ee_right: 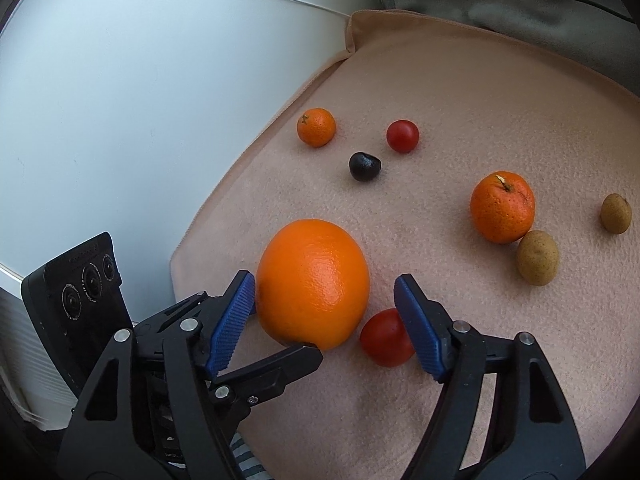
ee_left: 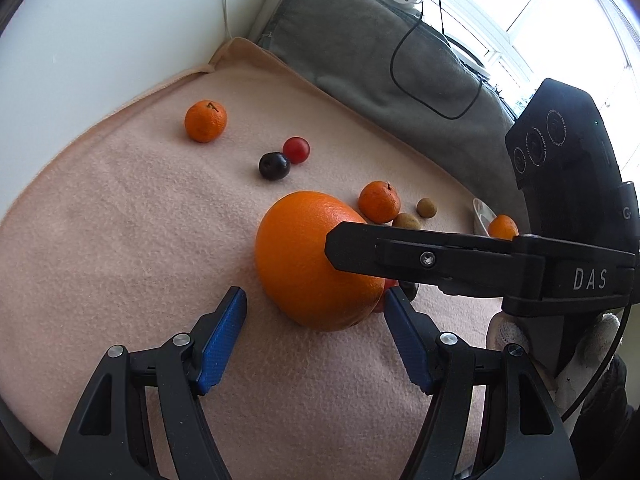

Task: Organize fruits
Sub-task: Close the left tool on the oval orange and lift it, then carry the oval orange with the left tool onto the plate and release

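Pink blanket (ee_left: 120, 240); grey cushion (ee_left: 360, 40) with black cable (ee_left: 436, 60).

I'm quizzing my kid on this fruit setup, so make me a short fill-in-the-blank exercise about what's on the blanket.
1. The biggest fruit on the pink blanket is the ____.
2. Both the left gripper and the right gripper are ____.
3. The dark plum lies between a small mandarin and a ____ tomato.

Missing words: orange; open; red

Home: blanket-covered surface (ee_left: 120, 240), cushion (ee_left: 360, 40), window (ee_left: 560, 8).
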`<act>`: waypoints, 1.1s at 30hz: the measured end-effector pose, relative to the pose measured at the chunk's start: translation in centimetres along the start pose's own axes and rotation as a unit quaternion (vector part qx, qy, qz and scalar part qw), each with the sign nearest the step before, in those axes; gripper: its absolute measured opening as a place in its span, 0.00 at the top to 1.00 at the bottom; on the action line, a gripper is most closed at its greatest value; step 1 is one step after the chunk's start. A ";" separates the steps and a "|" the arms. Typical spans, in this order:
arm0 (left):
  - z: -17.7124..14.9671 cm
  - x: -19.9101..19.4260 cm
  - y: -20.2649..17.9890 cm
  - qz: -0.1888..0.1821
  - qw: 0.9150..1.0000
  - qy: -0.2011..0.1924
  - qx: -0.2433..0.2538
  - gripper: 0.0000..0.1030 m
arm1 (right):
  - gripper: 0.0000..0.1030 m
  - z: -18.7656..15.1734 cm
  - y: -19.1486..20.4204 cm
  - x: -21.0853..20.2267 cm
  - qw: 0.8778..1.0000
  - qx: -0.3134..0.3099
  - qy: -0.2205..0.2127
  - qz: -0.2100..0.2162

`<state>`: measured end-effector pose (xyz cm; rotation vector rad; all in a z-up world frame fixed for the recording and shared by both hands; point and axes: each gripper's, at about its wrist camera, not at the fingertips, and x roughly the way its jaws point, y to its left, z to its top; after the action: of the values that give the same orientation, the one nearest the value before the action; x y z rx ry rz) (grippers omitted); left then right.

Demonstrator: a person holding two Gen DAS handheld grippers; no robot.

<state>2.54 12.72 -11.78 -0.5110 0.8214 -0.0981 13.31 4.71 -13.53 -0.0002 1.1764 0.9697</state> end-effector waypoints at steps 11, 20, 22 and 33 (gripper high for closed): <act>-0.1 0.3 0.2 -0.015 1.000 0.003 -0.002 0.40 | 0.37 -0.1 0.3 0.5 1.000 0.004 0.007 0.020; -0.1 0.1 -0.5 -0.002 1.000 0.000 0.012 0.40 | 0.38 -0.6 0.5 -0.1 1.000 -0.001 0.000 0.018; 0.0 0.0 -0.7 -0.001 1.000 -0.001 0.013 0.40 | 0.38 -0.6 0.5 -0.3 1.000 -0.002 -0.004 0.018; 0.7 -0.5 -3.3 0.001 0.999 -0.015 0.040 0.40 | 0.38 -1.2 0.1 -3.6 0.999 0.004 -0.036 0.021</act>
<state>3.05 10.26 -9.45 -0.4343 0.7850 -0.1206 12.20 1.91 -11.20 0.0654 1.1174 0.9949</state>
